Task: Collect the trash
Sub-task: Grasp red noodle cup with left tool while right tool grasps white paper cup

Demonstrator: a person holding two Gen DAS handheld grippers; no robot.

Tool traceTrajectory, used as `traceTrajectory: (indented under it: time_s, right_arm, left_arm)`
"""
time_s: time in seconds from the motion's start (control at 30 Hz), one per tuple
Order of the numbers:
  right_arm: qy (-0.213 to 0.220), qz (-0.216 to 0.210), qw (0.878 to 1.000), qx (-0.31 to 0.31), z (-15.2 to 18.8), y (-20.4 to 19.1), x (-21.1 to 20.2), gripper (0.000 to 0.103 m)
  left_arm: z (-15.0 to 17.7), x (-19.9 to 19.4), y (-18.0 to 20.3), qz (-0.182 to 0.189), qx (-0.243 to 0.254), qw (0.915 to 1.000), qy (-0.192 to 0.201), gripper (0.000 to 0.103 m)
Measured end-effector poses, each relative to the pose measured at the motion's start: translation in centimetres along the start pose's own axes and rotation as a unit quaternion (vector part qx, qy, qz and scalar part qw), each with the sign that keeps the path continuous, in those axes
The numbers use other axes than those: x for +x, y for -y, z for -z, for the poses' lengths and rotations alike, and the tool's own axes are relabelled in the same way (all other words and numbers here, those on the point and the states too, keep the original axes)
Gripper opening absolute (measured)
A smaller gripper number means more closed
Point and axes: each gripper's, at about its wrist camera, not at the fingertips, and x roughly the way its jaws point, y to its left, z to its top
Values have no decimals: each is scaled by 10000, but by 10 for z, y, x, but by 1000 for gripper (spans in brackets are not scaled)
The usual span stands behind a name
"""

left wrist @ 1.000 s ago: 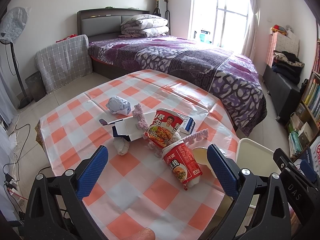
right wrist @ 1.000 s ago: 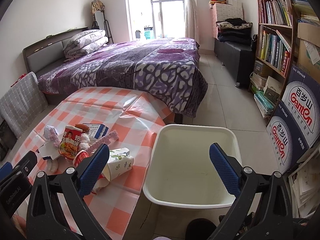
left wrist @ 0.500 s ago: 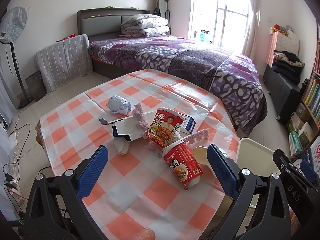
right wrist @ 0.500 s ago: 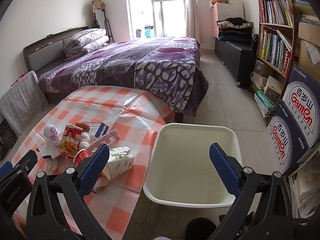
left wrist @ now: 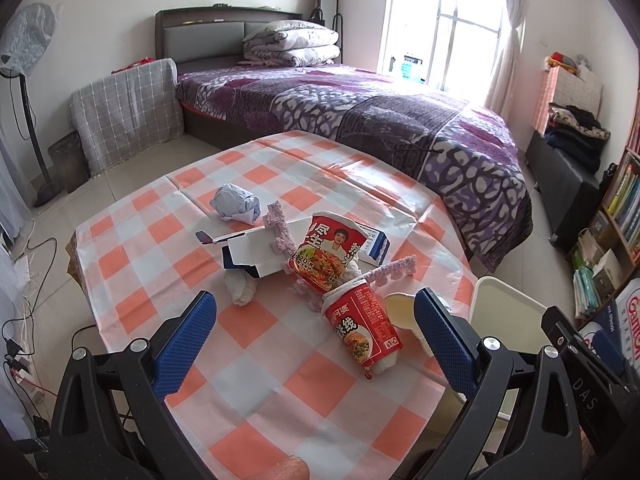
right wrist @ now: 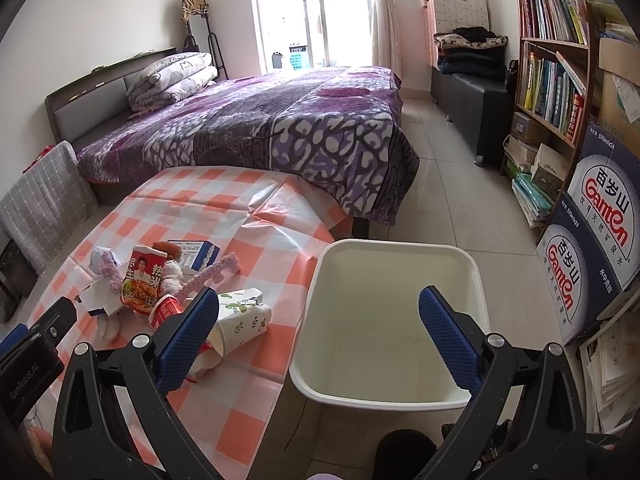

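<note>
A pile of trash lies on the checked table (left wrist: 276, 384): an upright noodle cup (left wrist: 329, 255), a red noodle cup on its side (left wrist: 362, 330), a white carton (left wrist: 258, 254), a crumpled paper ball (left wrist: 235, 204), a tissue wad (left wrist: 241, 291) and pink strips (left wrist: 394, 270). My left gripper (left wrist: 314, 300) hangs open just short of the pile, holding nothing. In the right wrist view a leaf-print paper cup (right wrist: 244, 320) lies beside the upright noodle cup (right wrist: 143, 280). My right gripper (right wrist: 319, 296) is open above the left rim of the empty cream bin (right wrist: 400, 245).
The bin (left wrist: 508, 294) stands on the floor against the table's right edge. A purple bed (right wrist: 280, 128) lies beyond the table. A bookshelf (right wrist: 560, 60) and water cartons (right wrist: 596, 248) line the right wall. A fan (left wrist: 24, 36) stands at far left.
</note>
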Motion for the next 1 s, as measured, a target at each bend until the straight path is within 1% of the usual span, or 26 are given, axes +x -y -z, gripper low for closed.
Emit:
traceTrajectory:
  time_s: [0.07,0.13,0.2,0.27,0.33,0.37,0.4,0.47,0.53,0.63,0.7,0.73,0.77,0.87,1.0]
  right_arm:
    - [-268,-165,9994,122,-5,0,5,96]
    - [-561,-328,9975,272,-16,0,11,96]
    - [-963,-481,9932,443,-28,1,21,96]
    - [-1492,-722,9836,708,-42,2,37,96]
    - [-1996,-939,9708,943,-49,2,55,96]
    - [-2234,-1026,9636,1054,-50,2,64,96]
    - [-2421,-1090,9570,1166,-49,2,72,96]
    - [-2692,-1204,9451,1407,-46,5,86,96]
    - [-2812,-1214,9376,1647,-43,10,99,96]
    - [-2955,-1044,9304,1900,-33,18,120,96]
    - [-3209,-1081,9160,2152,-27,22,132,96]
    - [-3274,-1170,9099,2263,-27,22,135,96]
    - [-3291,-1218,9072,2320,-27,21,137,96]
    - [-3259,-1227,9054,2427,-31,21,140,96]
    - [-3458,-1271,8974,2427,-25,16,150,96]
  left_arm:
    - [-9,6,-9,5,-88,9998,-174,96]
    - [-22,15,-19,116,-194,9989,-399,96]
    - [-39,23,-36,309,-535,9961,-632,96]
    - [-54,36,-58,550,-1024,9887,-949,96]
    - [-71,54,-74,724,-1312,9795,-1349,96]
    - [-78,63,-80,791,-1404,9756,-1490,96]
    - [-83,71,-86,789,-1431,9736,-1595,96]
    - [-88,89,-92,533,-1335,9714,-1891,96]
    - [-87,106,-96,400,-1242,9670,-2190,96]
    - [-78,128,-102,272,-1152,9647,-2353,96]
    - [-75,145,-103,153,-1110,9605,-2545,96]
    - [-76,149,-103,217,-1144,9598,-2552,96]
    - [-79,153,-102,267,-1139,9610,-2506,96]
    - [-89,156,-98,192,-1015,9676,-2304,95]
    - [-95,164,-98,334,-1023,9672,-2299,95]
